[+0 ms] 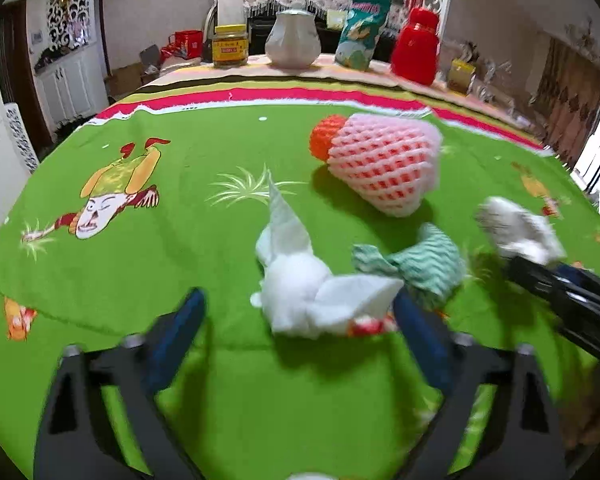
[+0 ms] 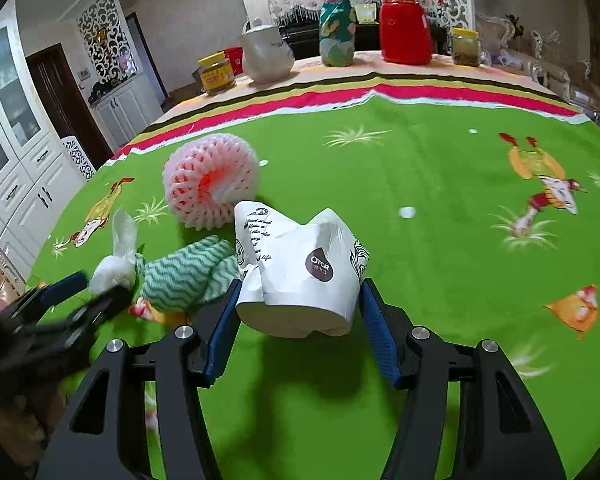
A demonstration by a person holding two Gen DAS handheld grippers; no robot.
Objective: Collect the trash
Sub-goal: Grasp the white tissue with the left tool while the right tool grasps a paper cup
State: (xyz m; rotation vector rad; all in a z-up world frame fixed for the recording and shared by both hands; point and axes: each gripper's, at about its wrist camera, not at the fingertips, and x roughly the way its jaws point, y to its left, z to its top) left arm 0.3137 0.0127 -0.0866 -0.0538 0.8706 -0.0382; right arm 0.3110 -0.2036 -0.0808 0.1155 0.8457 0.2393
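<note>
A crumpled white tissue lies on the green tablecloth between the open fingers of my left gripper; it also shows in the right wrist view. A green-and-white wavy cloth scrap lies just right of it. A pink foam fruit net with an orange core lies farther back. My right gripper is shut on a crushed white paper cup, held just above the cloth. The cup also shows in the left wrist view.
At the table's far edge stand a yellow-lidded jar, a white teapot, a green snack bag and a red thermos. A second jar stands at the right. The green tablecloth has cartoon prints.
</note>
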